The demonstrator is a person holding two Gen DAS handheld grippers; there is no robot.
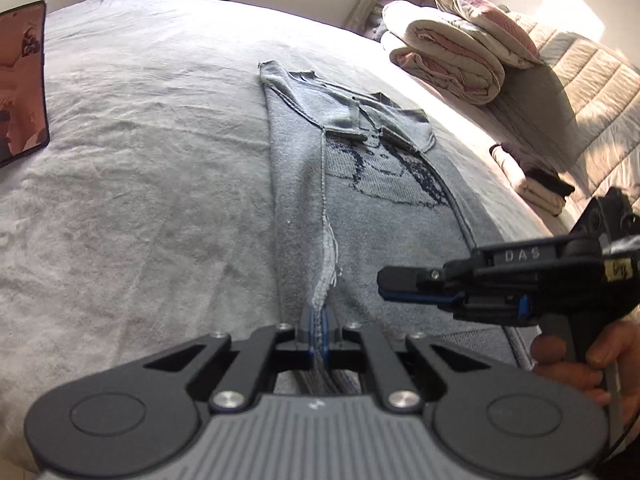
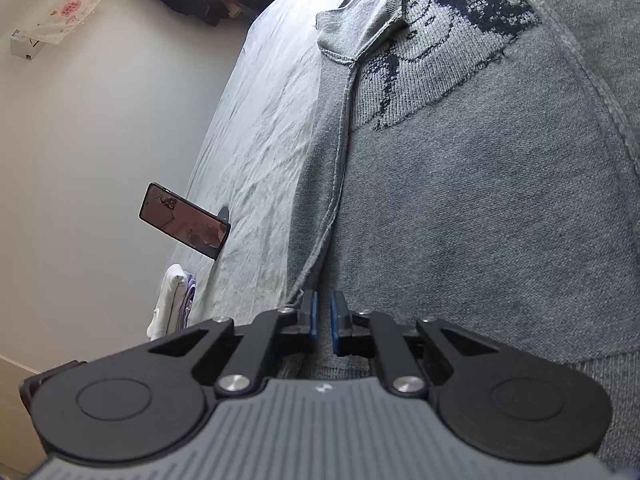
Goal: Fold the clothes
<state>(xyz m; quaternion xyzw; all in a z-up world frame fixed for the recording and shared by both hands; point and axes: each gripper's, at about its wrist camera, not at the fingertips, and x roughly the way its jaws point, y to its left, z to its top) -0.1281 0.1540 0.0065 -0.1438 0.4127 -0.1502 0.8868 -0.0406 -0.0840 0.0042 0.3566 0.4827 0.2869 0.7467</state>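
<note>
Nearest in the left wrist view, the left gripper point(image 1: 319, 330) has its blue-padded jaws pinched tight on a folded edge of a grey knitted sweater point(image 1: 384, 216), with the stitched hem running up between the fingers. Just to the right, the right gripper point(image 1: 404, 286) reaches in sideways above the sweater, held by the person's right hand point(image 1: 580, 360). In its own view, the right gripper point(image 2: 323, 322) shows its blue pads a narrow gap apart with nothing between them, poised just over the sweater point(image 2: 480, 208) beside the raised fold.

The sweater lies spread along a bed covered by a wrinkled pale grey sheet point(image 1: 140, 160). One side is folded inward as a long strip, a sleeve is folded across the top, and a dark knitted picture point(image 1: 384, 172) shows on the chest.

Farther left, a phone point(image 2: 184, 220) stands propped on the sheet, well apart from the sweater. Near the bed's edge below it sits a small pile of white and purple folded clothes point(image 2: 172, 300). Farther right, beyond the sweater, lie small folded garments point(image 1: 532, 180), then a rolled pink and cream quilt point(image 1: 452, 60) stacked against a quilted beige headboard point(image 1: 592, 92).
</note>
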